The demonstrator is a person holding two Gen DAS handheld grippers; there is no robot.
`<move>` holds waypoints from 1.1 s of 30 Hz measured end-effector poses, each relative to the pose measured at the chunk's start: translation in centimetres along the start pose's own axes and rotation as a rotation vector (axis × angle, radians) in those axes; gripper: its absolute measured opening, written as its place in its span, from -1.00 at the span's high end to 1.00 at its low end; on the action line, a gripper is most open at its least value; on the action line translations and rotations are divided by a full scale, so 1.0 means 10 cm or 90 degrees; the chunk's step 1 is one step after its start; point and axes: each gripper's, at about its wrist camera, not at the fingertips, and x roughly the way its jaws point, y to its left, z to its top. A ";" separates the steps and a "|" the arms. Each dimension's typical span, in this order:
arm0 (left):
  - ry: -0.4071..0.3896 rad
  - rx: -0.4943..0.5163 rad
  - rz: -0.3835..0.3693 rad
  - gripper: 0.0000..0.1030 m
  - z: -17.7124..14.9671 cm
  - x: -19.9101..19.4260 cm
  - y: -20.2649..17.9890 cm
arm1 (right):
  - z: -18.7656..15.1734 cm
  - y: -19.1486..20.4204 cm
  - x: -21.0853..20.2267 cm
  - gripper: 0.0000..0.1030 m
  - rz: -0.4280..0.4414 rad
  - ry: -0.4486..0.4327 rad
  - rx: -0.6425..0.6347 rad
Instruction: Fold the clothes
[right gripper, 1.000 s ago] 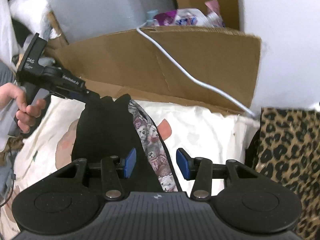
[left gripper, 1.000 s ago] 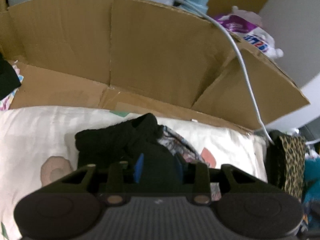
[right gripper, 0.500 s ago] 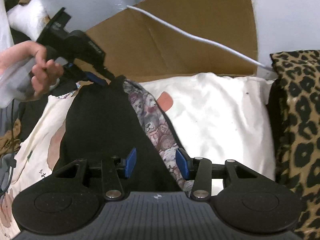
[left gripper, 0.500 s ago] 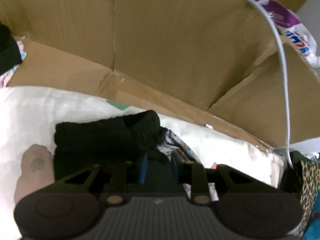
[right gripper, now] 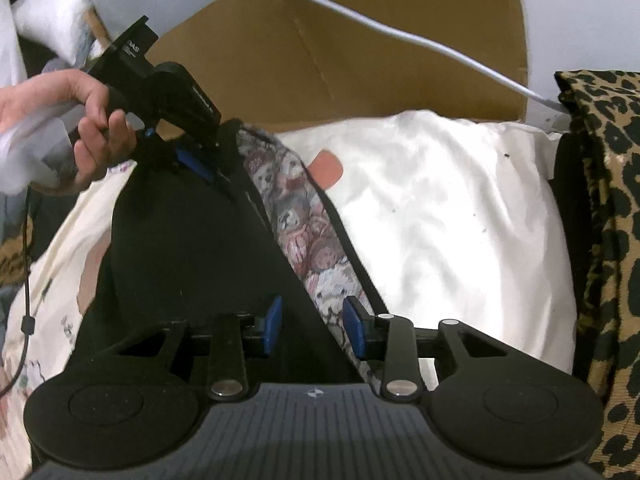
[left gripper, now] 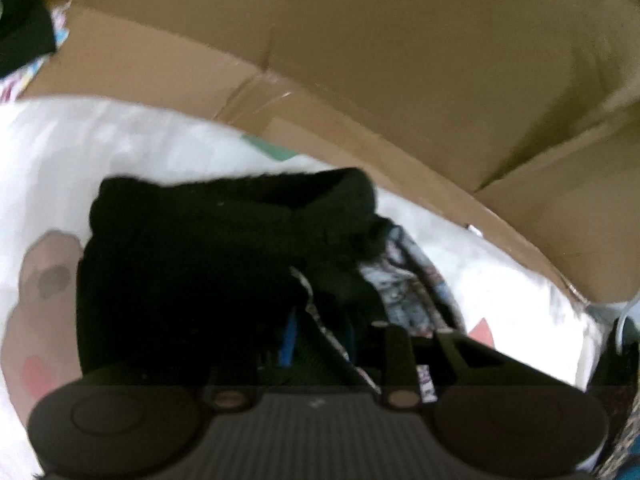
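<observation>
Here | black garment (right gripper: 188, 248), soft knit with a bear-print lining, lies on the white bedding (right gripper: 448, 208) | left gripper (left gripper: 320, 340) clenched on its bunched far end | right gripper (right gripper: 312, 326) closing, flat near edge between blue pads, no contact seen | creased cardboard (right gripper: 360, 60) behind.

Both tongs have sunk toward the white bedding (right gripper: 440, 208), lowering the black garment (right gripper: 188, 248) so it now spreads flatter ahead of them. The right tongs (right gripper: 312, 326) are closing, the garment's bear-print lining (right gripper: 304, 236) between their pads. The left tongs (left gripper: 320, 340) have rolled, tilting their view.
</observation>
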 end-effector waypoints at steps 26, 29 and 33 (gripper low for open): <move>-0.013 -0.012 -0.041 0.94 -0.08 -0.30 0.13 | -0.09 -0.01 -0.12 0.98 0.016 0.014 -0.041; -0.029 -0.005 -0.065 0.95 -0.05 -0.47 0.08 | -0.08 -0.01 -0.21 0.99 0.013 -0.007 -0.032; -0.061 0.011 -0.096 0.95 -0.02 -0.62 0.01 | -0.04 -0.03 -0.30 1.00 -0.003 -0.033 -0.026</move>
